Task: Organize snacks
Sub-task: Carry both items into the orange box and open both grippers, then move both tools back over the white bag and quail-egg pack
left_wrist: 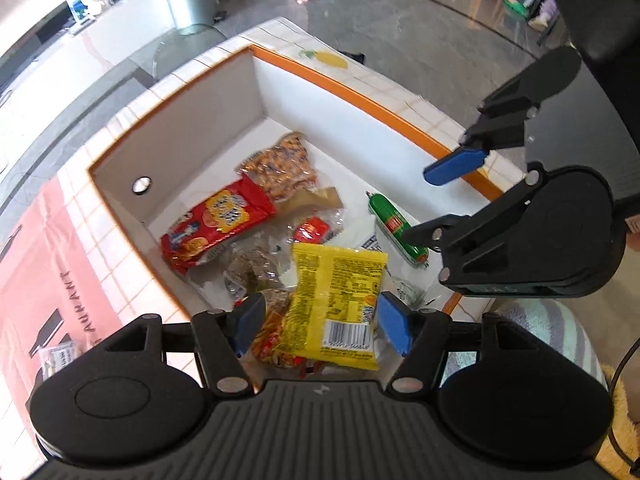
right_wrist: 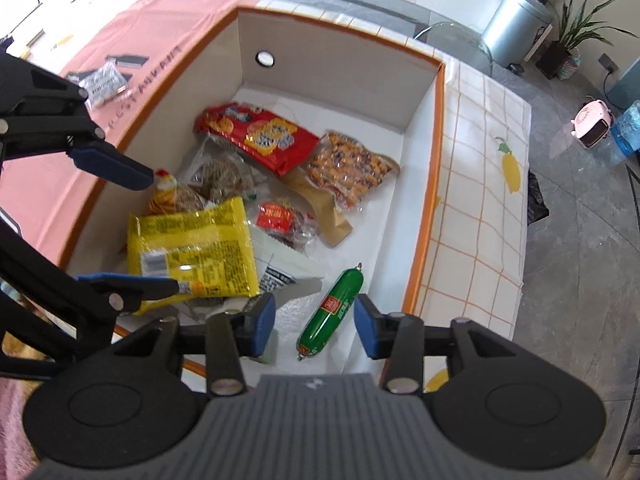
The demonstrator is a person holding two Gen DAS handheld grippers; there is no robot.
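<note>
Right wrist only: potted plant (right_wrist: 576, 36)

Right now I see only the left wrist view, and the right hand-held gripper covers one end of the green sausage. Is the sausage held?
Observer: No. In the right wrist view the green sausage lies whole on the floor of the box, between the open fingers of the right hand-held gripper. Neither pad touches it.
Operator: Is my left hand-held gripper clamping the yellow packet?
Observer: No. The left hand-held gripper is open, and its upper finger is clear of the yellow packet.
Operator: Is anything between the sausage and the near wall?
Observer: No, only bare white floor.
</note>
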